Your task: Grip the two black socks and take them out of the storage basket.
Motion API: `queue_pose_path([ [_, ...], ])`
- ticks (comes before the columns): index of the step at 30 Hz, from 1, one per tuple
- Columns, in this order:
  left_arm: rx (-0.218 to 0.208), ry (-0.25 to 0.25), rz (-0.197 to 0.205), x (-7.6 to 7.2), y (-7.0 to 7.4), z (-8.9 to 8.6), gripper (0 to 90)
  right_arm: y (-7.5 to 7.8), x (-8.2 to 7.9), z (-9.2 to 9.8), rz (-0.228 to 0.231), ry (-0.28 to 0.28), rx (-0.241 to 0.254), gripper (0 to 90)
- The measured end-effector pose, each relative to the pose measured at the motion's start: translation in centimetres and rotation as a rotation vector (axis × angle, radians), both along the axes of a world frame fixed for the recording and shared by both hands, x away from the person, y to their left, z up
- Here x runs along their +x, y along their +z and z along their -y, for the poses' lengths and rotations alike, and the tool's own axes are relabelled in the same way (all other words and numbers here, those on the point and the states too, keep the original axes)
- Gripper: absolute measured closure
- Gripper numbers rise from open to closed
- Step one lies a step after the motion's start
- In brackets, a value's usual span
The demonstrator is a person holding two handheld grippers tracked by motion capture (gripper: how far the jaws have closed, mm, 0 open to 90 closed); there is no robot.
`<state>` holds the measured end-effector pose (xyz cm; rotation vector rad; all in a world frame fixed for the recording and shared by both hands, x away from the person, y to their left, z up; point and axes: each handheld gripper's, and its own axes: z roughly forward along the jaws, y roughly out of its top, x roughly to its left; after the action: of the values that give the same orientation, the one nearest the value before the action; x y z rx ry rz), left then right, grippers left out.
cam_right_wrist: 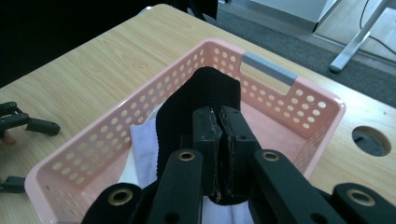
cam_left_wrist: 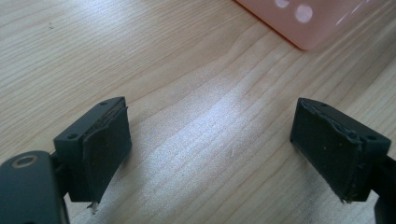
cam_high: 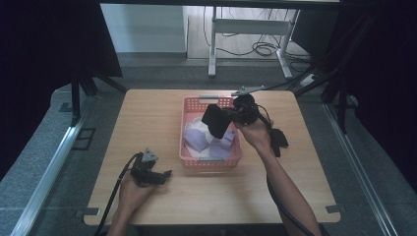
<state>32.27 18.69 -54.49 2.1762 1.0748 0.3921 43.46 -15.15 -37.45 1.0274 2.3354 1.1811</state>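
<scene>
- A light wooden table (cam_high: 157, 105) fills the middle of the high view; its grain shows close up in the left gripper view.
- A round cable hole (cam_right_wrist: 371, 141) sits in the tabletop at the right edge of the right gripper view.
- A white desk frame (cam_high: 248, 27) stands at the top centre, with loose cables (cam_high: 263, 48) on the floor beneath it.
- Black curtains (cam_high: 44, 59) hang at the upper left and right.
- A metal rail (cam_high: 49, 172) runs along the grey floor (cam_high: 24, 147) at the lower left.

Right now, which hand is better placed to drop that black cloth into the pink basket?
The right. Its tool is already shut on the black cloth, held over the pink basket. The left tool is open, low over the table outside the basket's near-left corner.
</scene>
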Motion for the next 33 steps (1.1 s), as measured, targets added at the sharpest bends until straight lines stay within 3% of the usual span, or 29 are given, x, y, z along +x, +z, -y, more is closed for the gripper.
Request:
queue_pose_path([
  [15,0.003,-0.002,-0.001,0.0,0.0,0.0,12.0,3.2,-0.7,0.6,0.048,-0.006,0.03,85.5],
  [33,0.0,0.001,0.001,0.0,0.0,0.0,12.0,5.6,-1.2,3.8,0.099,-0.067,0.049,85.5],
])
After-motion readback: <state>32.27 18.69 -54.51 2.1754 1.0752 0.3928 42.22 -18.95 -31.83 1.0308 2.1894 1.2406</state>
